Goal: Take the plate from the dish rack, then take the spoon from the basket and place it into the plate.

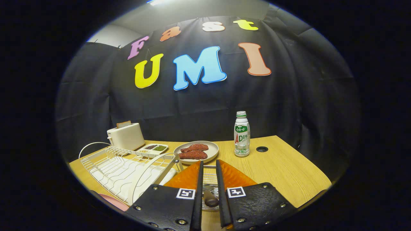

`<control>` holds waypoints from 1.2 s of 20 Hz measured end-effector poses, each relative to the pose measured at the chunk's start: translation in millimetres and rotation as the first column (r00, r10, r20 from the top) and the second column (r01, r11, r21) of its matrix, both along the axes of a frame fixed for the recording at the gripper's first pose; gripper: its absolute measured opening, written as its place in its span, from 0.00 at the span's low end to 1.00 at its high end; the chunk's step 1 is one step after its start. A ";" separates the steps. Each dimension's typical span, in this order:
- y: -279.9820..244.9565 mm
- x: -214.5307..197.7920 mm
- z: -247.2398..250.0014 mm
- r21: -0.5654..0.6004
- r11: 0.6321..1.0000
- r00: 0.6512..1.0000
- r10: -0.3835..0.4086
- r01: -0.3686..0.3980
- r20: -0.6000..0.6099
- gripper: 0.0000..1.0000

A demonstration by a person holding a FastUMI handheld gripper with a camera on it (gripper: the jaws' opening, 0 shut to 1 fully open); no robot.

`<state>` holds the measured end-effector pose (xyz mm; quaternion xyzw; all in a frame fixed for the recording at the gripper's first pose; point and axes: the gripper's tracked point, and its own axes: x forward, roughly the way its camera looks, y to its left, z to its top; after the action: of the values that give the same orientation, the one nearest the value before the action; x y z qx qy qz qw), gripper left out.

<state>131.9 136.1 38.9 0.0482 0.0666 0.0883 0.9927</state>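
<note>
My gripper (209,162) points across the wooden table, its fingers drawn close together. Between them sits the spoon (211,199): a dark rounded handle end with a metal stem, and both fingers appear to press on it. The wire mesh basket (210,178) shows through the narrow gap just beyond the spoon. The white wire dish rack (122,166) stands to the left of the fingers. A pink plate (112,201) lies low beside the rack's near corner, mostly hidden.
Beyond the fingertips rests a beige plate (213,154) holding slices of meat. A milk bottle (241,134) stands to its right near a cable hole (262,149). A white toaster (126,136) and a small condiment tray (152,149) sit behind the rack.
</note>
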 end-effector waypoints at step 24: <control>-6.3 -38.6 108.1 -0.020 0.999 0.998 -0.038 0.039 0.040 0.14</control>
<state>93.3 129.7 147.0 0.0375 0.0468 0.0695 0.9958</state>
